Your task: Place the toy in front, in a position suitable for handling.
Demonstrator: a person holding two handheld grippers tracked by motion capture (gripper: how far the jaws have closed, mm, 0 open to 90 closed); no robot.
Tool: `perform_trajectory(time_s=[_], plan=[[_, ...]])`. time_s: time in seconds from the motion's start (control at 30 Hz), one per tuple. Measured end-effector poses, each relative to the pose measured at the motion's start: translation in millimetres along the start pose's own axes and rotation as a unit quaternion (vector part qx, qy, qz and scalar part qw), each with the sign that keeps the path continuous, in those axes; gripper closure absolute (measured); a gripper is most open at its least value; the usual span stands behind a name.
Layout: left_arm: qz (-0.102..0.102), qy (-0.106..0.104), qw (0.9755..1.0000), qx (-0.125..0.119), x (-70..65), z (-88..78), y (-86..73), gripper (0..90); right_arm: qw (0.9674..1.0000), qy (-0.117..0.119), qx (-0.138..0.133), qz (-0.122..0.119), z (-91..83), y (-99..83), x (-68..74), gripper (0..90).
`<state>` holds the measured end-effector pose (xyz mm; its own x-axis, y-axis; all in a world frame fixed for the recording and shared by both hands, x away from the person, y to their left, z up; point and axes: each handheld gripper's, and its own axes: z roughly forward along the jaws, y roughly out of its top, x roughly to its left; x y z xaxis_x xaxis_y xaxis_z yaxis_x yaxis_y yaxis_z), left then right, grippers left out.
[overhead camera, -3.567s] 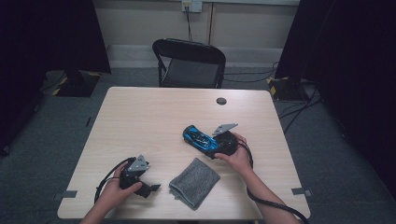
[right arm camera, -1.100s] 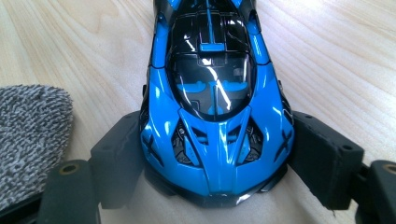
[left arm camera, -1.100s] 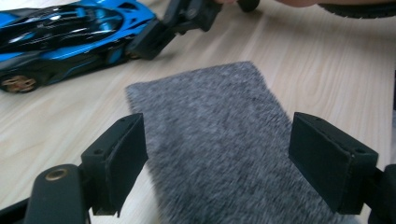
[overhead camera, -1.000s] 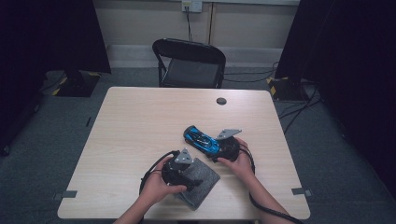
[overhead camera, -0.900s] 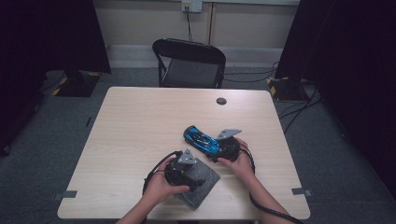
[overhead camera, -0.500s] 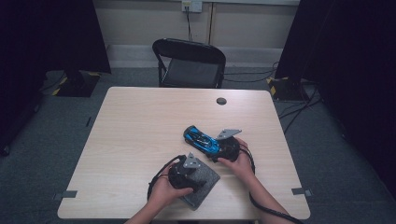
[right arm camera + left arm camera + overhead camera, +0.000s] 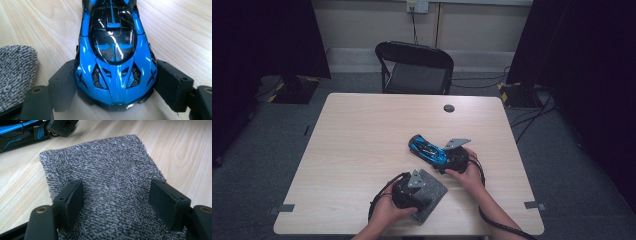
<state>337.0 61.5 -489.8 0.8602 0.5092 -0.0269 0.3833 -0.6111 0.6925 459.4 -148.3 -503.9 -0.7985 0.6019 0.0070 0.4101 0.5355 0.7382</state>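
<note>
From the high view, I see my left tongs [image 7: 424,192] down over the grey cloth [image 7: 434,196] near the front edge of the worktop [image 7: 362,140], while my right tongs [image 7: 444,162] sit at the near end of the blue toy car [image 7: 428,150], just beyond the cloth. Along the left gripper view, the cloth [image 7: 105,182] lies flat on the wood and spreads between my left tongs [image 7: 116,200]; the jaws have just been opening a little and stand apart on the fabric, pressing nothing between them. Part of the car [image 7: 20,132] shows at the top left corner. Along the right gripper view, my right tongs [image 7: 115,85] clasp the car [image 7: 113,57] by both flanks at one end, pads tight against the bodywork, with a corner of the cloth [image 7: 15,72] just to the left.
</note>
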Motion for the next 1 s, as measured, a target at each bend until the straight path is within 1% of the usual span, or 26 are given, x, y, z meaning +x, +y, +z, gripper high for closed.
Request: perform_trajectory(time_s=[0.03, 0.13, 0.3, 0.47, 0.5, 0.6, 0.67, 0.73, 0.8, 0.83, 0.87, 0.9, 1.0], plan=[[0.005, 0.002, 1.0, 0.001, -0.2, -0.3, -0.5, 27.3, 1.0, 0.0, 0.0, 0.0, 0.0, 0.0, 0.0, 23.9], [0.006, 0.011, 0.9999, -0.006, -2.3, 0.3, -2.7, 28.2, 1.0, 0.0, 0.0, 0.0, 0.0, 0.0, 0.0, 24.0], [-0.003, 0.023, 0.9997, -0.005, -3.6, -0.1, -2.3, 32.6, 1.0, 0.0, 0.0, 0.0, 0.0, 0.0, 0.0, 23.9], [-0.003, 0.031, 0.9995, -0.008, 0.0, -2.6, -3.3, 44.4, 1.0, 0.0, 0.0, 0.0, 0.0, 0.0, 0.0, 23.9], [-0.005, 0.031, 0.9995, -0.01, 0.3, -2.7, -3.6, 47.5, 1.0, 0.0, 0.0, 0.0, 0.0, 0.0, 0.0, 23.9], [-0.004, 0.033, 0.9994, -0.005, 1.3, -3.5, -3.0, 51.7, 1.0, 0.0, 0.0, 0.0, 0.0, 0.0, -0.1, 23.9], [-0.008, 0.036, 0.9993, -0.007, 1.1, -3.4, -2.9, 53.8, 1.0, 0.0, 0.0, 0.0, 0.0, 0.0, 0.0, 23.9], [-0.003, 0.037, 0.9993, -0.006, 1.9, -4.0, -3.1, 56.1, 1.0, 0.0, 0.0, 0.0, 0.0, 0.0, 0.0, 24.0], [0.005, 0.041, 0.9992, -0.003, 2.0, -4.9, -2.9, 60.5, 1.0, 0.0, 0.0, 0.0, 0.0, 0.0, 0.0, 23.9], [0.004, 0.042, 0.9991, -0.005, 1.4, -4.7, -2.8, 62.3, 1.0, 0.0, 0.0, 0.0, 0.0, 0.0, 0.0, 23.9], [0.004, 0.044, 0.999, -0.01, 0.6, -4.2, -3.3, 63.3, 1.0, 0.0, 0.0, 0.0, 0.0, 0.0, 0.0, 23.9], [0.01, 0.044, 0.9989, -0.007, 0.7, -4.6, -3.3, 64.1, 1.0, 0.0, 0.0, 0.0, 0.0, 0.0, 0.0, 24.0], [0.011, 0.043, 0.9989, -0.011, 0.4, -4.8, -4.3, 66.0, 1.0, 0.0, 0.0, 0.0, 0.0, 0.0, 0.0, 23.9]])
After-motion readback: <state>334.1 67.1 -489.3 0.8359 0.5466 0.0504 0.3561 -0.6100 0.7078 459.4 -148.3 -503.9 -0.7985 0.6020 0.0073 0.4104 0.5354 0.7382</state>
